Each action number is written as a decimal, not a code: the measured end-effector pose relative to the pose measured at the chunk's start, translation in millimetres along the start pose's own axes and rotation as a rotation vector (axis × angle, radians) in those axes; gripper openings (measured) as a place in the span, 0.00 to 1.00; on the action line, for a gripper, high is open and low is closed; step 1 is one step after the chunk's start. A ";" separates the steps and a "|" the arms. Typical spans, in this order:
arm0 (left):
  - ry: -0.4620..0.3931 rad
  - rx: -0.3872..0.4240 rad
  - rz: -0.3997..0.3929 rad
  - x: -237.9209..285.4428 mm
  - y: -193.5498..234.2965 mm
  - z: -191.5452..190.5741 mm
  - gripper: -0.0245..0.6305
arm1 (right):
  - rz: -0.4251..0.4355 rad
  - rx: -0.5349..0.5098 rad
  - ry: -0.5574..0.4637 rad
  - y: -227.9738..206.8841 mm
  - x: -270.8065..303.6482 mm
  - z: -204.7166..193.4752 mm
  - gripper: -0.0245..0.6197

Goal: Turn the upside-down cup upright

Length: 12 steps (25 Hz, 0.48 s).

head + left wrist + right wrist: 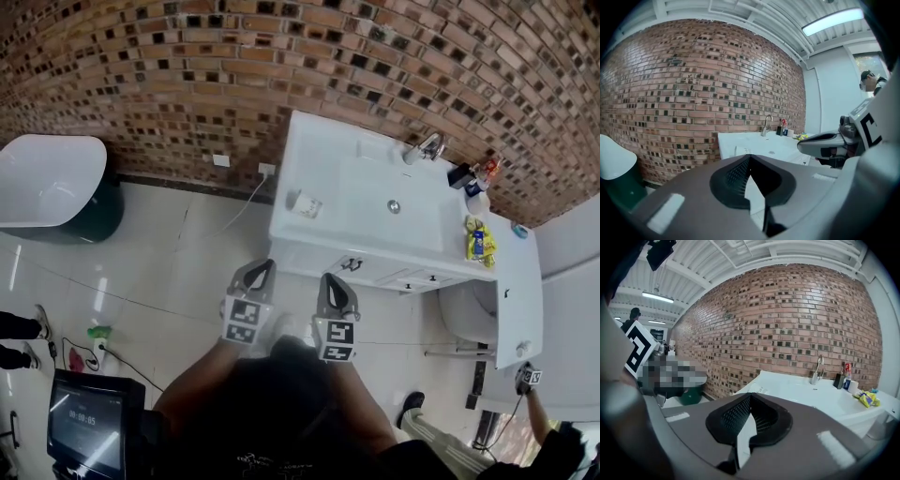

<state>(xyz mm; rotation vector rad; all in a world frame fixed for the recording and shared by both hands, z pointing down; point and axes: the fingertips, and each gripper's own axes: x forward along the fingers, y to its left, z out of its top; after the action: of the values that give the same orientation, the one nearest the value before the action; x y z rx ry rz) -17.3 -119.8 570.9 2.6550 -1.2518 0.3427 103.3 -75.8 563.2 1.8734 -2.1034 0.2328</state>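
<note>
A clear cup stands mouth-down on the left part of the white washbasin counter, against the brick wall. It appears small past the jaw tips in the left gripper view and the right gripper view. My left gripper and right gripper hang side by side over the floor, just short of the counter's front edge. Both point toward it. Each has its jaws shut with nothing between them, as the left gripper and right gripper show in their own views.
A faucet, bottles and a yellow packet sit at the counter's right end. A white bathtub is at far left. A monitor stands on the tiled floor at bottom left, and other people stand at the edges.
</note>
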 end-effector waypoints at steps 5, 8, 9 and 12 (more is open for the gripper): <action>0.009 -0.017 0.023 11.8 10.4 2.8 0.03 | 0.015 0.057 0.001 -9.8 18.2 5.1 0.06; 0.014 -0.033 0.042 17.3 16.4 2.7 0.03 | 0.029 0.064 -0.003 -15.0 29.0 8.8 0.06; 0.018 -0.035 0.048 18.9 17.6 2.1 0.03 | 0.036 0.065 -0.002 -16.3 32.7 8.8 0.06; 0.028 -0.035 0.062 24.5 20.4 0.9 0.03 | 0.055 0.072 0.004 -20.1 44.1 8.8 0.06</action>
<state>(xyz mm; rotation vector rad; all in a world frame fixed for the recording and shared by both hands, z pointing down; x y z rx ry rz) -17.9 -150.7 578.4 2.5778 -1.3214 0.3633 118.0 -122.6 568.1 1.8550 -2.1729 0.3292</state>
